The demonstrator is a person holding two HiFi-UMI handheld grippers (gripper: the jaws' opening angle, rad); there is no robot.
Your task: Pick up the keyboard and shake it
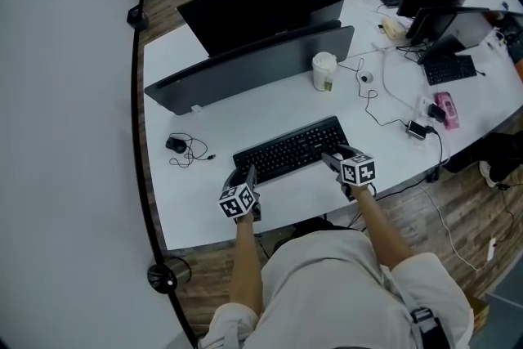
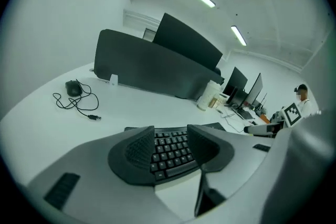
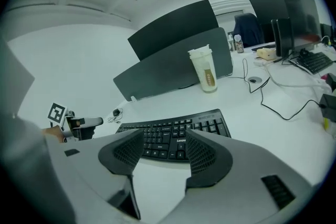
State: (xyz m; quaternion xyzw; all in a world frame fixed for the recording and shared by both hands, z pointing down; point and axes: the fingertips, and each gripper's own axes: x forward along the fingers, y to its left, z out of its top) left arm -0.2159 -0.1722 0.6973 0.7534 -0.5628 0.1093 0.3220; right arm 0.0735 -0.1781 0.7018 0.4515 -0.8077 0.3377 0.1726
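Overhead, the head view shows a black curved computer keyboard (image 1: 290, 149) lying flat on a white bench (image 1: 196, 200). The left gripper (image 1: 248, 174) is at the keyboard's near left corner and the right gripper (image 1: 333, 158) at its near right corner; contact cannot be told from this view. A white paper cup (image 1: 324, 71) stands well beyond the right gripper.

Next, the left gripper view: the left gripper (image 2: 170, 139) stands wide, its ribbed pads apart and pressing on nothing, with the keyboard (image 2: 169, 161) just ahead of and below the gap.

Lastly, the right gripper view: the right gripper (image 3: 164, 145) is likewise wide and empty. The keyboard (image 3: 178, 131) lies on the bench just ahead of it, the cup (image 3: 203, 71) farther on.
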